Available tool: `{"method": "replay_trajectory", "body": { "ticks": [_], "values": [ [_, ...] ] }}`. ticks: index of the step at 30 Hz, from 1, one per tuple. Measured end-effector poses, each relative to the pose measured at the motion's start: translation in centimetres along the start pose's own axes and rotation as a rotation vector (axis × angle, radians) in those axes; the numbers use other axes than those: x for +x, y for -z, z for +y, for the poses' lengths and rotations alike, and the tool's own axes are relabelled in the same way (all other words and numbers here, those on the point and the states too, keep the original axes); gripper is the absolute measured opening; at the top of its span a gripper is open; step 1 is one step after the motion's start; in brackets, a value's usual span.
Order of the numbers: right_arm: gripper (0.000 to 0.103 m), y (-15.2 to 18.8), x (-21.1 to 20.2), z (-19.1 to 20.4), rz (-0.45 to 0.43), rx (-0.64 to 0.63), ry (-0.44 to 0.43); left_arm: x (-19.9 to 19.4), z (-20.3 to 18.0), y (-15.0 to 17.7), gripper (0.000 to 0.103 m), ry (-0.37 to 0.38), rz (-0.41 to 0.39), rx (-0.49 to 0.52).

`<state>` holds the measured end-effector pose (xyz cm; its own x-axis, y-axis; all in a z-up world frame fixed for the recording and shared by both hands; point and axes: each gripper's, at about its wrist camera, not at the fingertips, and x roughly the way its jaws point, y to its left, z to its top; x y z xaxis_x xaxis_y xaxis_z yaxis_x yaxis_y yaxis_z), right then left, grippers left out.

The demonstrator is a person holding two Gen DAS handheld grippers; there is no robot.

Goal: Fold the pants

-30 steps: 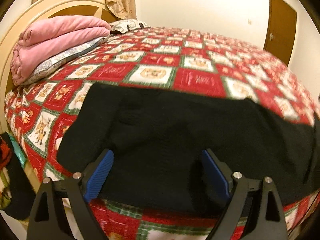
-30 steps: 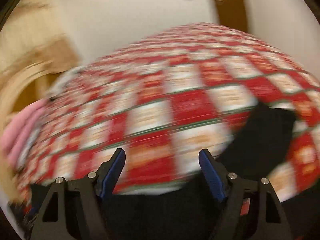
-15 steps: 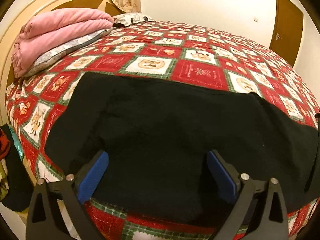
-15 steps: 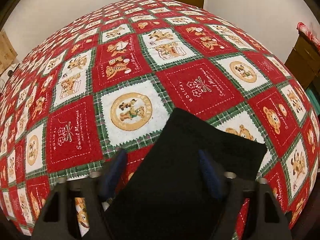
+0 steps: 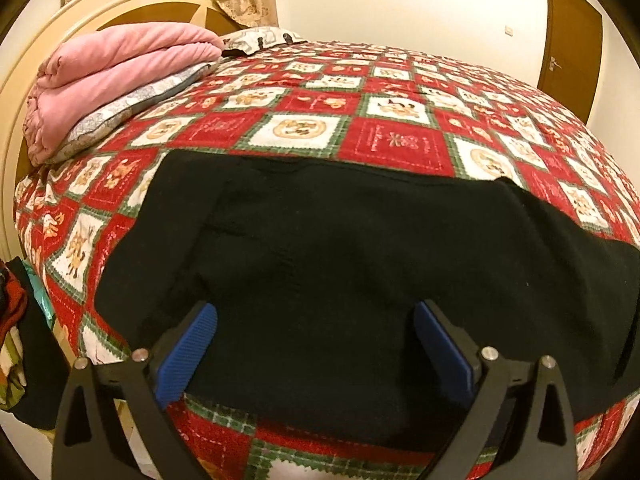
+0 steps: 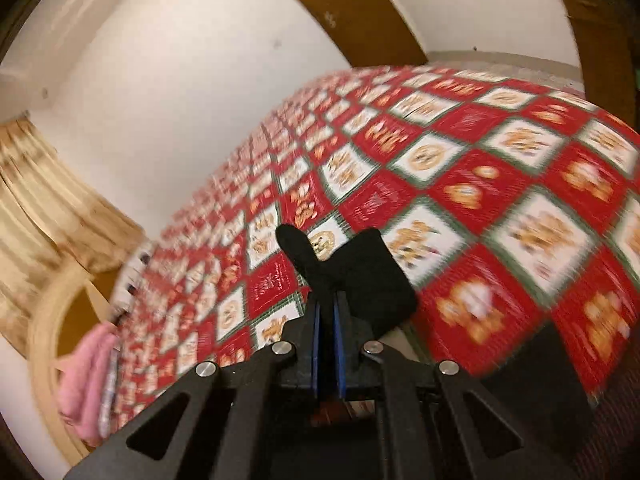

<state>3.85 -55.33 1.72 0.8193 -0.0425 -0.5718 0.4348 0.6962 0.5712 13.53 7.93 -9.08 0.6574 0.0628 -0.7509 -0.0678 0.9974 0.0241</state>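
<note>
Since half a second ago the right gripper (image 6: 328, 320) has closed its blue pads on the end of the black pants (image 5: 340, 264) and lifted it off the quilt (image 5: 396, 140); that end lay flat between parted jaws then, and now a dark flap (image 6: 360, 272) sticks up beyond the clamped pads while the whole right view is tilted and smeared. The left view has hardly changed.

Taking the quilt as the landmark: the pants lie spread across its near edge, the far hem running straight across the checked squares, the near part draping over the quilt's front border. The left gripper (image 5: 316, 348) hangs just above that near part with its jaws spread wide and nothing pinched; black cloth fills the gap between the two blue pads (image 5: 188, 352), but the pads do not press on it.

At the quilt's far left corner a folded pink blanket (image 5: 116, 76) rests on a pillow (image 5: 132, 108) against the cream headboard (image 5: 36, 64). Beyond the quilt's far right side stands a brown door (image 5: 568, 40).
</note>
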Motion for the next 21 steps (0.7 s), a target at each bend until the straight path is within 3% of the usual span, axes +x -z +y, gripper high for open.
{"method": "replay_trajectory", "body": {
  "ticks": [3,9,13,16,18,19,21],
  "values": [
    [0.006,2.4,-4.2,-4.1,-0.043,0.073,0.009,0.0,0.0,0.0,0.102,-0.002,-0.007,0.007],
    [0.009,7.2,-6.8,-10.8,0.024,0.159,0.053,-0.1,-0.4,0.0,0.102,-0.021,-0.022,0.036],
    [0.011,7.7,-8.0,-13.1,0.050,0.196,0.180,-0.2,-0.8,-0.2,0.103,-0.048,-0.034,0.068],
    [0.012,7.0,-10.0,-13.6,-0.017,0.157,0.340,-0.2,-0.9,-0.3,0.103,-0.058,-0.034,0.074],
    [0.014,6.0,-10.6,-13.0,-0.066,0.092,0.370,-0.3,-1.0,-0.3,0.103,-0.068,-0.034,0.077],
    [0.015,5.2,-10.3,-12.6,-0.063,0.067,0.344,-0.4,-1.1,-0.3,0.103,-0.074,-0.035,0.080],
    [0.040,3.9,-9.0,-12.2,-0.018,0.034,0.261,-1.0,-1.5,-0.3,0.102,-0.087,-0.044,0.088]
  ]
}}
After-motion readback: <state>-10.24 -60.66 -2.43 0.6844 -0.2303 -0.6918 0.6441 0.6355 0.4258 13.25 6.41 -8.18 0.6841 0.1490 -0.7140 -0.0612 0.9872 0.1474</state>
